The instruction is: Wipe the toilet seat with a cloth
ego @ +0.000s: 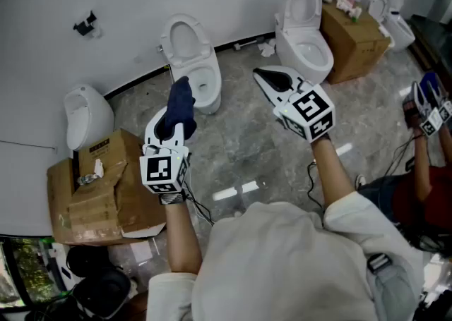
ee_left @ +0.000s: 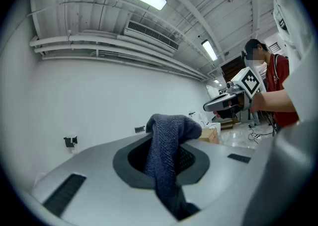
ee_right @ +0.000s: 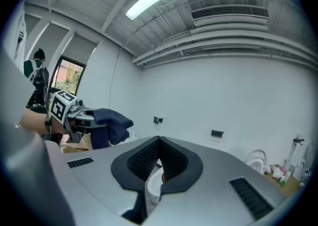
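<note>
Start at the left. A brown cardboard box point(ego: 95, 185) sits on the floor, left of the white toilet point(ego: 201, 76). You do not need it.

Your left tool point(ego: 168, 136) is just in front of that toilet. It is pinched tight on the dark blue cloth point(ego: 178, 104). The cloth sticks up out of the tool and flops over the tip. It is near the toilet but not touching it yet.

Now comes the reaching step, I think. Bring the cloth slowly to the front of the toilet. Let the soft, floppy part touch first, not the hard tip. Keep squeezing, so the cloth does not slip out. Then rub all the way round the top, with a light push.

Your right tool point(ego: 272, 80) is up in the air, to the right of the toilet. It is pressed closed and holds nothing. Keep it out there, so it does not bump your left arm.

Another toilet point(ego: 304, 34) stands farther right, well apart. Leave that one alone.
</note>
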Tool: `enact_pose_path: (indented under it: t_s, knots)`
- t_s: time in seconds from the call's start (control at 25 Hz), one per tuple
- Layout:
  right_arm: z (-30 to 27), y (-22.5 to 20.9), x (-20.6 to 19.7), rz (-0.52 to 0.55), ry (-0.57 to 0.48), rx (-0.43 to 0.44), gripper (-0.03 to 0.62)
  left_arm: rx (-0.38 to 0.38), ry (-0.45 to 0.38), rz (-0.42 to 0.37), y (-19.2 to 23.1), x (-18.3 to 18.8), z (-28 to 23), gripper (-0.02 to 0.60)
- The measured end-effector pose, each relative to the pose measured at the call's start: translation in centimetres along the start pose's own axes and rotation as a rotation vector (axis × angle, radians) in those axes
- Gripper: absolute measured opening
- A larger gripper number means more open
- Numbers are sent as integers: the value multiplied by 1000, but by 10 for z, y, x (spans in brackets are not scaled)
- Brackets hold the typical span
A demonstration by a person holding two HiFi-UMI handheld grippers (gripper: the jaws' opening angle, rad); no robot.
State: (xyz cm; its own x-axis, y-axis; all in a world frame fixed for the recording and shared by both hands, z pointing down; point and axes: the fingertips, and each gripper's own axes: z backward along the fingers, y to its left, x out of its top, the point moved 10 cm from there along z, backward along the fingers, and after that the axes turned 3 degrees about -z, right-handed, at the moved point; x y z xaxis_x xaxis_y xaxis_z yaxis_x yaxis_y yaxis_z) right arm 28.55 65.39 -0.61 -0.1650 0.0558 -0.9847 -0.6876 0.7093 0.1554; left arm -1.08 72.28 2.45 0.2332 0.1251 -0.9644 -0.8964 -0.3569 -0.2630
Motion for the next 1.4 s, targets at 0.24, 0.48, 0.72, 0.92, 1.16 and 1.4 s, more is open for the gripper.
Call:
enact_pose_path:
  t_s: [0.24, 0.48, 0.72, 0.92, 1.16, 1.4]
  knots:
    - [7, -6, 0, -77, -44, 21, 28, -10, 3, -8, -8, 6, -3, 40]
    - [15, -19, -6, -79, -38, 53, 28, 9, 10, -18, -19, 10, -7, 40]
    - [21, -34, -13, -72, -28, 97, 28, 46, 21, -11, -37, 10, -13, 40]
    - [18, -50, -23, -95, -34, 119, 28, 59, 35, -12, -47, 5, -22, 40]
    - [-9, -71, -33, -115, -50, 114, 28, 65, 34, -7, -25, -8, -48, 40]
    - [-70, -91, -37, -115, -59, 97, 28, 50, 30, -1, 24, -30, -92, 40]
